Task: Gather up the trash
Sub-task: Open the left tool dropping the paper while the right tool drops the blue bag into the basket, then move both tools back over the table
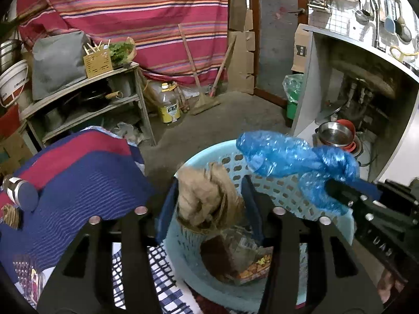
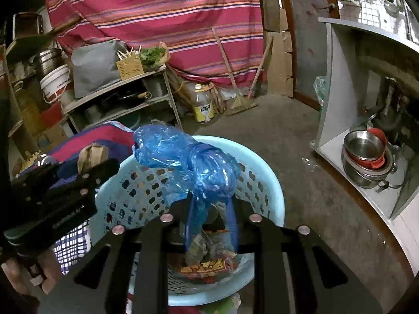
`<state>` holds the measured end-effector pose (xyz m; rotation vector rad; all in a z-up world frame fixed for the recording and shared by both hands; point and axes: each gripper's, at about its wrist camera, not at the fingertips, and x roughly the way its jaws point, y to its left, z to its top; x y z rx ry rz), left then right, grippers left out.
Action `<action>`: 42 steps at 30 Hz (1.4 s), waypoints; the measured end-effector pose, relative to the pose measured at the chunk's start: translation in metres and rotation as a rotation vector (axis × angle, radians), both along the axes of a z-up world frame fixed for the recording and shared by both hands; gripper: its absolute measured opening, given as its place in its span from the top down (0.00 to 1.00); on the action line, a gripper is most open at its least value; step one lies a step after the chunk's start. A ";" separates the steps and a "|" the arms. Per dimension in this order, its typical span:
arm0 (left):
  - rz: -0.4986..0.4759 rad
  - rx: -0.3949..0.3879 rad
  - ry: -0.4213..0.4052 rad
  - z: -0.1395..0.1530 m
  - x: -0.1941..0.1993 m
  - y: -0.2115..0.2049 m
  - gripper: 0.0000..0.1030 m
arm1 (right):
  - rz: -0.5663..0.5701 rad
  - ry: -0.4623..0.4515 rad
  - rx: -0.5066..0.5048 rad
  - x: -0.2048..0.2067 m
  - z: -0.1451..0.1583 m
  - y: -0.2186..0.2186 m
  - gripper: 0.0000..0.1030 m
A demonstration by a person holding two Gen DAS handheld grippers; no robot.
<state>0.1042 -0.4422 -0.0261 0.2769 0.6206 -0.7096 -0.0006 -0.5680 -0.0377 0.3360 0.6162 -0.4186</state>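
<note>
Over the concrete kitchen floor, my right claw (image 2: pixel 209 209) is pinched on a knotted blue plastic bag (image 2: pixel 188 162) leaning up and left above the pale blue perforated basket (image 2: pixel 272 183), while my left claw (image 1: pixel 207 204), part open, has crumpled brown paper (image 1: pixel 207 198) between its fingers, directly above it.

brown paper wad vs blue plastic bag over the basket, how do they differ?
Colour and material: the brown paper wad is dull crumpled paper; the blue plastic bag is glossy, translucent and knotted.
Grip: the wad sits between the left gripper's parted jaws; the bag is pinched in the right gripper.
Shape: the wad is compact; the bag is longer and puffed.
Shared: both hang over the light blue basket.
</note>
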 end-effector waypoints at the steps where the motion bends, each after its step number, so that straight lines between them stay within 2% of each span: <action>1: 0.004 -0.004 -0.002 0.001 0.000 0.000 0.40 | -0.002 -0.001 0.003 0.000 0.000 0.000 0.78; 2: 0.012 -0.012 -0.008 0.002 -0.002 0.002 0.32 | -0.003 -0.001 0.005 0.001 0.000 0.000 0.78; 3: 0.019 -0.018 -0.016 0.004 -0.003 0.004 0.29 | -0.003 -0.001 0.005 0.002 0.000 0.000 0.78; 8: 0.038 -0.019 -0.023 0.008 -0.002 0.014 0.25 | -0.002 0.001 0.007 0.003 -0.003 0.001 0.78; 16: 0.127 -0.025 -0.106 0.023 0.005 0.051 0.12 | -0.006 0.003 0.007 0.007 -0.006 0.004 0.78; 21: 0.179 -0.041 -0.114 0.029 0.011 0.077 0.09 | -0.039 0.017 -0.025 0.017 -0.009 0.014 0.74; 23: 0.196 -0.037 -0.122 0.029 0.013 0.085 0.08 | -0.055 0.020 -0.027 0.022 -0.010 0.016 0.57; 24: 0.202 -0.036 -0.125 0.029 0.014 0.089 0.08 | -0.067 0.019 -0.028 0.023 -0.011 0.018 0.43; 26: 0.220 -0.036 -0.128 0.030 0.017 0.101 0.08 | -0.082 0.024 -0.037 0.026 -0.013 0.021 0.38; 28: 0.237 -0.041 -0.128 0.031 0.020 0.114 0.07 | -0.092 0.038 -0.055 0.027 -0.018 0.026 0.25; 30: 0.267 -0.053 -0.123 0.031 0.024 0.132 0.06 | -0.100 0.044 -0.073 0.028 -0.021 0.033 0.21; 35: 0.345 -0.054 -0.116 0.027 0.033 0.179 0.06 | -0.083 0.052 -0.114 0.035 -0.022 0.057 0.19; 42: 0.496 -0.047 -0.082 0.020 0.059 0.268 0.05 | 0.008 -0.024 -0.145 0.061 0.007 0.115 0.18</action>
